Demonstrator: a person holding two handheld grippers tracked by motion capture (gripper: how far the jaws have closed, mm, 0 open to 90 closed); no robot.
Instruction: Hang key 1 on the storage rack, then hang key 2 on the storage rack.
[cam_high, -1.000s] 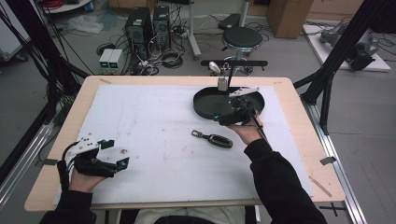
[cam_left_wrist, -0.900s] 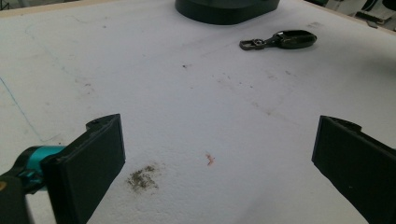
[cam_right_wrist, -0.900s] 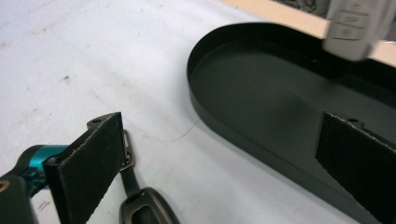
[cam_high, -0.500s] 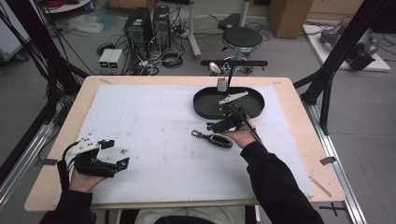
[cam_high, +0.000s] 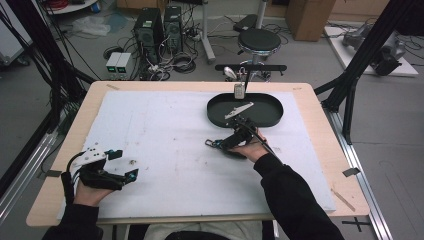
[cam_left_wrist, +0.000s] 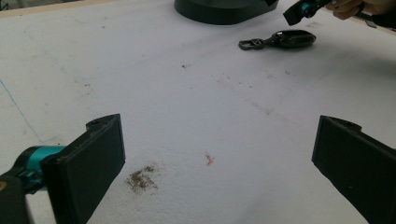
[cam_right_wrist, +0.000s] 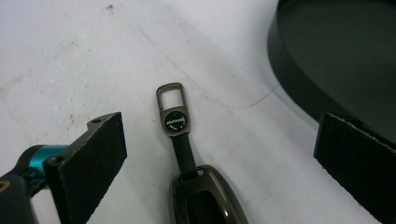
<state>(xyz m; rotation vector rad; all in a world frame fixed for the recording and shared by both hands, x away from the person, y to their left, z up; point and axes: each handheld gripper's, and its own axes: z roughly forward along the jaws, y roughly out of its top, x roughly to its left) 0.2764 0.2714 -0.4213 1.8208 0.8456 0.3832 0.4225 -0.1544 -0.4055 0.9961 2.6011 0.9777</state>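
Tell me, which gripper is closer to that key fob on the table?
Right. The right gripper hovers directly over the key fob, jaws open; the left gripper rests far across the table.

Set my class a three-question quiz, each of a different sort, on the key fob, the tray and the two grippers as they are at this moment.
1. True or false: the key fob lies inside the black tray.
2. Multiple choice: how do the jaws of the right gripper stand? A. shut on the fob; B. open, one on each side of the fob; C. shut on the tray's rim.
3. Fill the gap: the left gripper is open above the bare white ____, far from the fob.

Key: 1 false, it lies on the white mat beside the tray; 2 B; 3 mat.
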